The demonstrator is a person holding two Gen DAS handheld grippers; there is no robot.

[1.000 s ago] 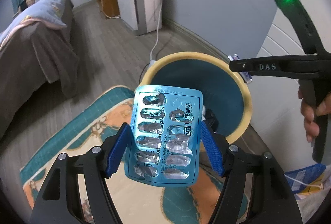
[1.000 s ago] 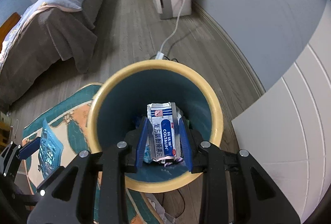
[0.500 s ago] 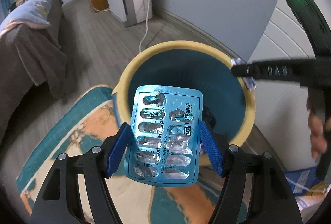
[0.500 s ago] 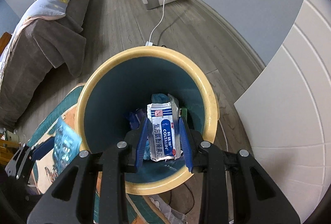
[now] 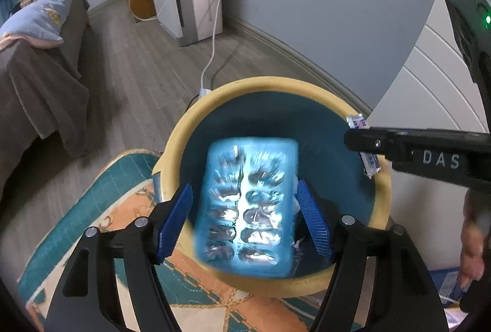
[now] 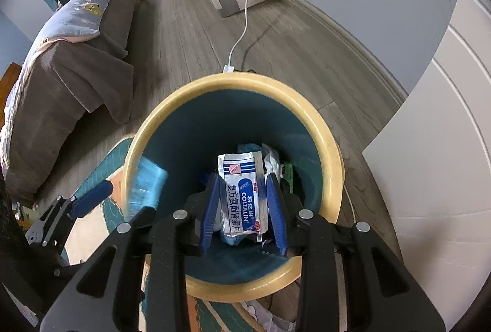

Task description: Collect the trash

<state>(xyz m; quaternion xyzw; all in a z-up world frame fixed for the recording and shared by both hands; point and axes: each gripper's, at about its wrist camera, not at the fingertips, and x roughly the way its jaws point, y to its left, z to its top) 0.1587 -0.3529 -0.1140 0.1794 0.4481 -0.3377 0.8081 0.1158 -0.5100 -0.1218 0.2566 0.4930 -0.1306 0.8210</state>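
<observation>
My left gripper (image 5: 244,217) is opening, and the blurred blue blister pack (image 5: 247,204) sits loose between its wide fingers over the yellow-rimmed bin (image 5: 380,209). Only the right wrist view shows trash at the bottom, where my right gripper (image 6: 242,203) pinches the white sachet (image 6: 242,194) narrowly.

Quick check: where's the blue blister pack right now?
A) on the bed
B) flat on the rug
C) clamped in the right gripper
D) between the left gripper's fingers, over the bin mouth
D: the blister pack sits blurred between the left gripper fingers, above the bin, as the jaws open.
</observation>
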